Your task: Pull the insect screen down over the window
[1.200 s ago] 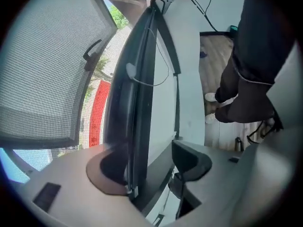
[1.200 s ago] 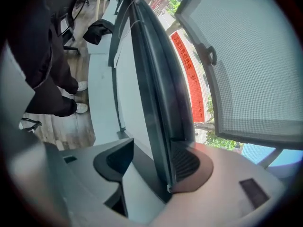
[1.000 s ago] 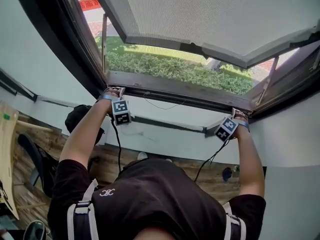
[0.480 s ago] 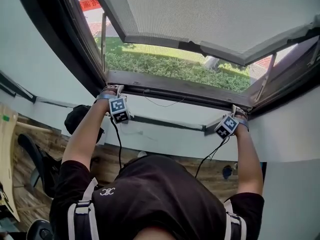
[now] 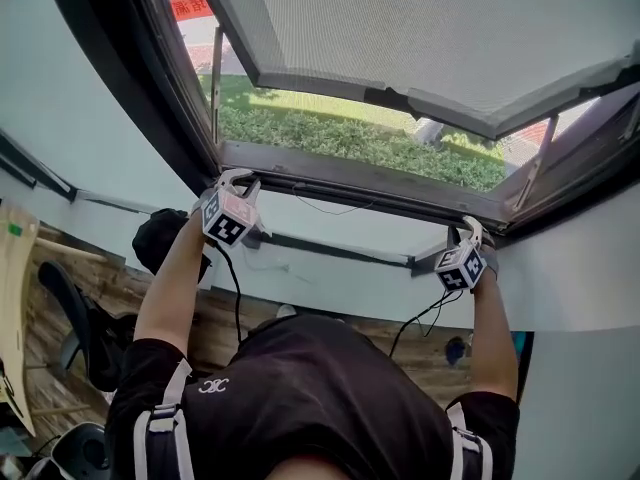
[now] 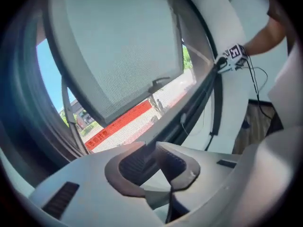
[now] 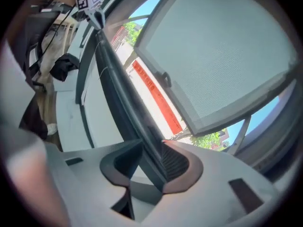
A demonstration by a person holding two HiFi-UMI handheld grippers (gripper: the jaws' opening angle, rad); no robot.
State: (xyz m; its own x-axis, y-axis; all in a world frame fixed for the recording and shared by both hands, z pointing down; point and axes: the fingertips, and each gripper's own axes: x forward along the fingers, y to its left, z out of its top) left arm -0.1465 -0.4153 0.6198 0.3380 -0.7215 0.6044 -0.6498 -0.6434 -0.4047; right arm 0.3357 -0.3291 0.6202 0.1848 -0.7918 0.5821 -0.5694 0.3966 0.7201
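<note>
A dark bar (image 5: 350, 183) runs along the bottom of the window opening, at the sill; I cannot make out any mesh above it. The hinged sash (image 5: 420, 28) stands pushed outward. My left gripper (image 5: 236, 180) (image 6: 150, 157) hovers just above the bar's left end. Its jaws have just been closing to a narrow gap, and only the distant frame shows in it. My right gripper (image 5: 466, 230) (image 7: 151, 162) is at the bar's right corner. Its jaws have also just been closing, the bar's dark edge (image 7: 125, 103) runs between them, and the left pad stands off it.
A grey strip (image 5: 330, 248) crosses the white wall under the sill. Cables (image 5: 237, 288) hang from both grippers. A black bag (image 5: 160, 238), a chair (image 5: 70, 318) and a wooden board (image 5: 15, 308) stand at the lower left. A hedge (image 5: 340, 138) lies outside.
Both grippers have risen off the bar and rolled, so their marker cubes face differently. Their jaws are narrower than before. The window and the bar have not moved.
</note>
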